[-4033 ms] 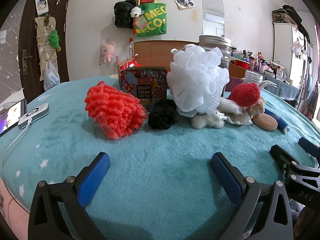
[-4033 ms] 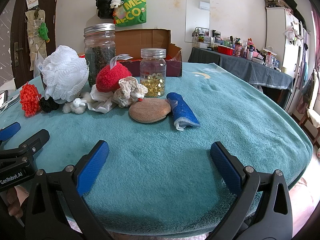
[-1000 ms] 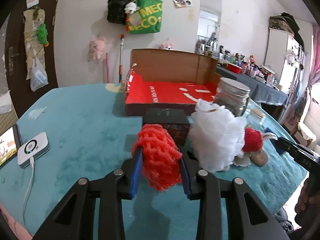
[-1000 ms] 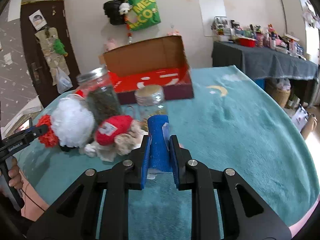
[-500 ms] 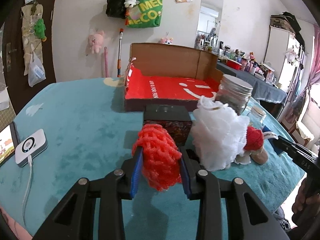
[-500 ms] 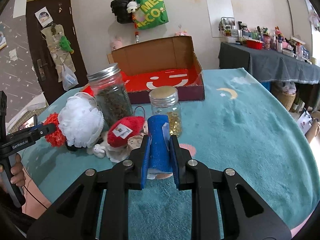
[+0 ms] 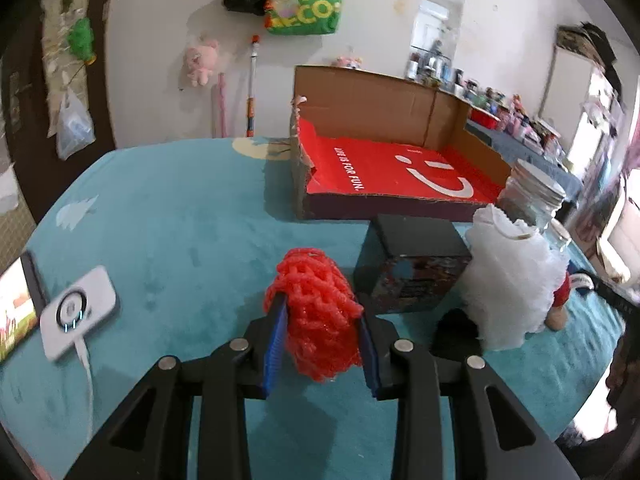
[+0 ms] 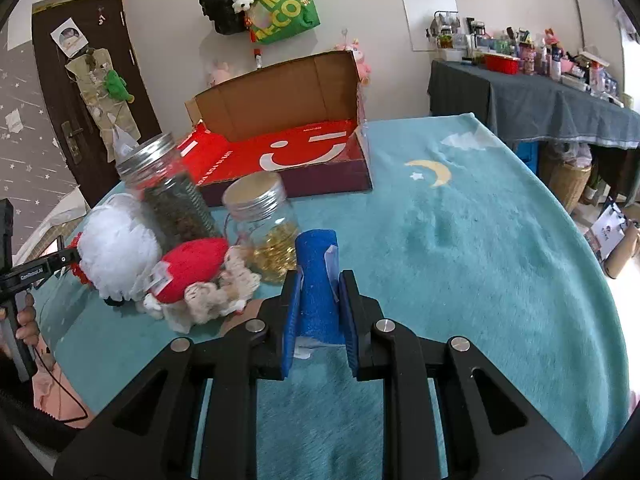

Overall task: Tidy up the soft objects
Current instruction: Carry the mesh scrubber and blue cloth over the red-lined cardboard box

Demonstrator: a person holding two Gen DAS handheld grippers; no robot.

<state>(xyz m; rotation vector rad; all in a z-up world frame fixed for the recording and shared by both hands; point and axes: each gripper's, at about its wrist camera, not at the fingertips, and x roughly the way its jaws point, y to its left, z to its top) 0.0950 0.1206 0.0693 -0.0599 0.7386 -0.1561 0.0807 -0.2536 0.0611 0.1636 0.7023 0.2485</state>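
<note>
My left gripper (image 7: 322, 330) is shut on a red knitted ball (image 7: 318, 312) and holds it above the teal table. My right gripper (image 8: 319, 306) is shut on a blue rolled cloth (image 8: 317, 284), also lifted. An open cardboard box with a red smiley floor (image 7: 396, 176) stands behind; it shows in the right wrist view (image 8: 288, 148) too. A white mesh puff (image 7: 510, 280), a black pompom (image 7: 456, 330), a red plush (image 8: 190, 262) and cream knitted pieces (image 8: 224, 290) lie on the table.
A dark tin (image 7: 412, 266) stands right of the red ball. Two lidded glass jars (image 8: 172, 196) (image 8: 264, 224) stand before the box. A white power bank (image 7: 78, 312) with cable and a phone (image 7: 16, 308) lie at left. The teal table (image 8: 460, 248) extends right.
Both grippers closed on their objects and lifted them. In the last second both have moved forward toward the box, with the left one also rising a little.
</note>
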